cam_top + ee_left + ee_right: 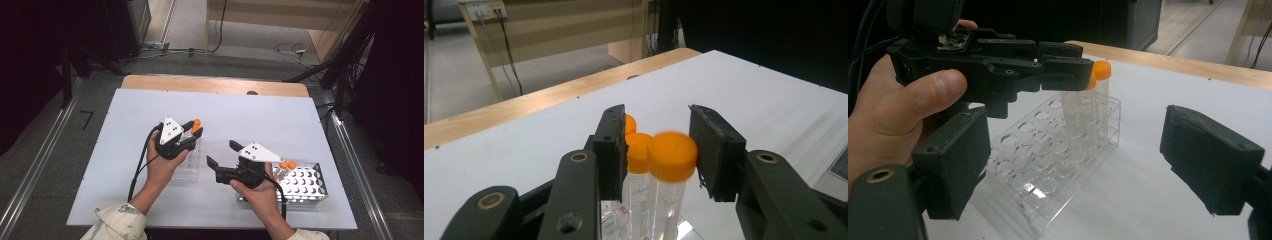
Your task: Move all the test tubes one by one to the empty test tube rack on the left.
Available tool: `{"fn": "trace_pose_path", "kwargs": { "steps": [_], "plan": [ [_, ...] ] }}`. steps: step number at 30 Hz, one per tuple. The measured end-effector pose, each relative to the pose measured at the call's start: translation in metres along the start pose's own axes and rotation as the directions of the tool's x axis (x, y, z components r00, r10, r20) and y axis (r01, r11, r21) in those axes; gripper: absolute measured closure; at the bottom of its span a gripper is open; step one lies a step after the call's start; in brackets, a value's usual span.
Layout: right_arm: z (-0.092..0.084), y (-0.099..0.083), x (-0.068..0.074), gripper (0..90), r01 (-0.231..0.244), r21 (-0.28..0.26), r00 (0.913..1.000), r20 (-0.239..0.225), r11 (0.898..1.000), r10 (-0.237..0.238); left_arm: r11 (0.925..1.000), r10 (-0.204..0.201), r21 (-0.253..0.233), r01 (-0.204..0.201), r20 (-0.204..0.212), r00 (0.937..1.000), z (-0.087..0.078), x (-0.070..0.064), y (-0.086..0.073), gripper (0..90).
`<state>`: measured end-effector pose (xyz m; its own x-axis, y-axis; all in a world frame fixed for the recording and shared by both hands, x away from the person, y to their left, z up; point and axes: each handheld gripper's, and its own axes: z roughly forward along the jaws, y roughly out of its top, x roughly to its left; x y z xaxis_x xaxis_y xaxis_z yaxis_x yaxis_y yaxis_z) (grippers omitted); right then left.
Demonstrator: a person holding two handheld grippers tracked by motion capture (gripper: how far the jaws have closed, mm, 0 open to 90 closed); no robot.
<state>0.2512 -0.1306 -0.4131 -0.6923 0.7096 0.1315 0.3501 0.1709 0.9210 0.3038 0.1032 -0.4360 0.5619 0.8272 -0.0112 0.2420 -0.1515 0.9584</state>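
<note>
A clear plastic tube rack (pixel 1048 165) (pixel 189 162) stands on the white mat, with three orange-capped tubes (pixel 672 155) (pixel 1102 69) upright at one end. My left gripper (pixel 658 115) (pixel 194 134) (pixel 1080 70) hovers over that end. Its jaws straddle the nearest cap, whose far side meets one pad, while a gap and a second cap (pixel 639 150) lie before the other pad. My right gripper (pixel 1075 127) (pixel 223 153) is wide open beside the rack with nothing between its pads.
A metal perforated rack (pixel 307 184) sits at the right under my right hand, with orange-capped tubes (pixel 287 164) at its near-left corner. The white mat (pixel 260 120) stretches back to the wooden table edge (pixel 215 85). Cables lie on the floor beyond.
</note>
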Motion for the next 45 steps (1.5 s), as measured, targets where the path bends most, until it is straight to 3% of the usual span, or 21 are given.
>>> {"fn": "trace_pose_path", "kwargs": {
  "steps": [7, 13, 22, 33, 45],
  "plan": [
    [0.000, 0.000, 0.000, 11.5, 0.000, 0.001, 1.0000, -0.001, 1.000, 0.000, 0.9999, -0.011, -0.001, 0.011, 0.007, 0.9999, -0.001, 0.000, 0.001, 52.3],
    [-0.001, -0.001, 0.000, 11.6, 0.003, -0.003, 1.0000, 0.000, 1.000, -0.003, 0.9993, -0.037, -0.005, 0.038, 0.052, 0.9980, -0.003, -0.001, 0.003, 43.3],
    [-0.015, 0.001, -0.003, 11.5, 0.005, -0.029, 0.9999, 0.010, 1.000, -0.004, 0.9982, -0.058, -0.006, 0.059, 0.067, 0.9961, -0.011, 0.000, 0.007, 34.4],
    [-0.044, -0.003, -0.016, 11.7, 0.002, -0.056, 0.9980, 0.063, 0.998, 0.001, 0.9978, -0.063, -0.017, 0.064, 0.048, 0.9968, -0.022, 0.004, 0.007, 29.9],
    [-0.080, -0.010, -0.036, 12.2, -0.003, -0.099, 0.9893, 0.145, 0.995, 0.018, 0.9968, -0.076, -0.022, 0.077, 0.043, 0.9962, -0.025, 0.006, 0.006, 29.5]
  ]
}}
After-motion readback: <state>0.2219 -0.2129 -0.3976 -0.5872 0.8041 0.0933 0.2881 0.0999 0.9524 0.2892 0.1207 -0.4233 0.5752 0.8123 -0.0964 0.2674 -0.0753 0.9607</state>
